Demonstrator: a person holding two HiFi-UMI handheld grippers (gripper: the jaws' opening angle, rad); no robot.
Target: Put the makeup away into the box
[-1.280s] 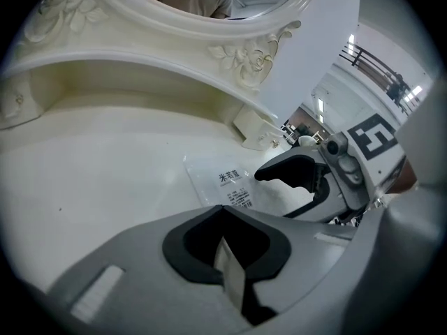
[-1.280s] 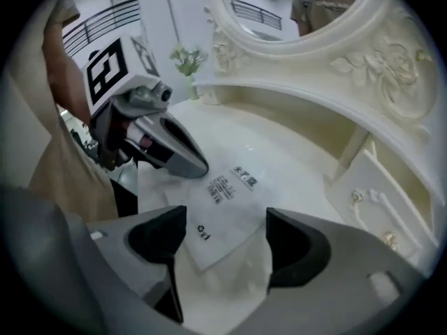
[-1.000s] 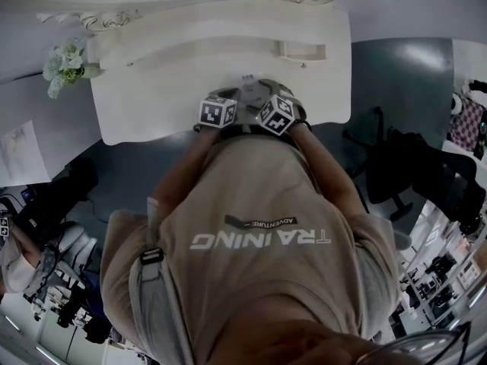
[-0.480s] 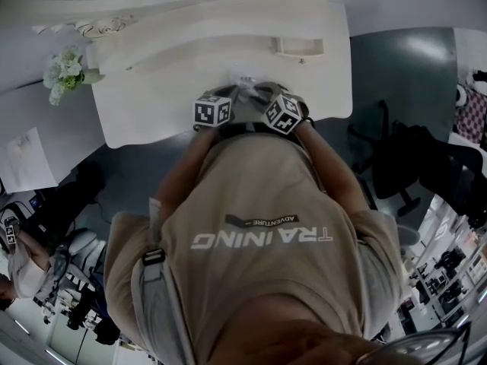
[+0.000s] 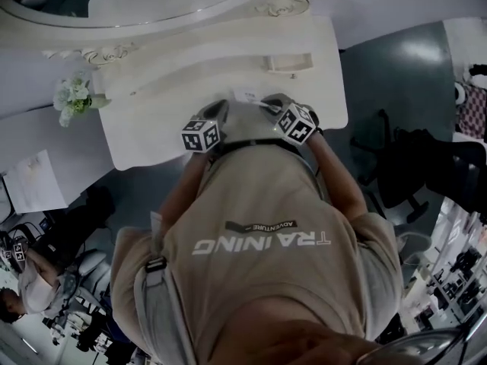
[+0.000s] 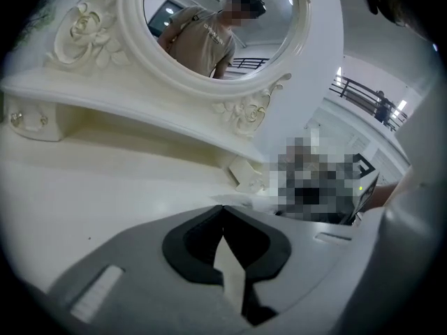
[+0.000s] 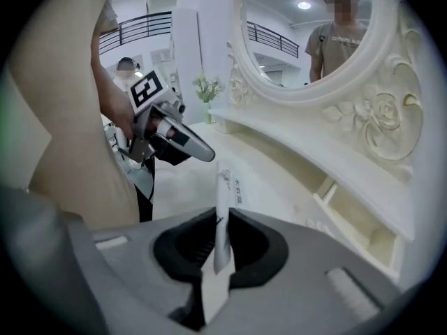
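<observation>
A thin white makeup tube (image 7: 223, 190) stands upright between the jaws of my right gripper (image 7: 222, 213), which are closing on it, above the white vanity top (image 7: 265, 180). In the head view the right gripper (image 5: 268, 102) is right of the left gripper (image 5: 221, 107), with a small white item (image 5: 247, 96) between their tips. My left gripper (image 6: 223, 208) has its tips together and nothing sticks out past them. The right gripper view shows it (image 7: 207, 153) hanging left of the tube, apart from it. A small open cream box (image 5: 289, 61) sits under the vanity's shelf.
An ornate oval mirror (image 6: 209, 33) rises behind the vanity shelf (image 6: 126, 110). A vase of white flowers (image 5: 74, 96) stands at the table's left end. A black chair (image 5: 415, 162) is on the floor to the right. My torso hides the table's front edge.
Both grippers have lifted off the tabletop and moved a little apart. The white item now shows between their tips.
</observation>
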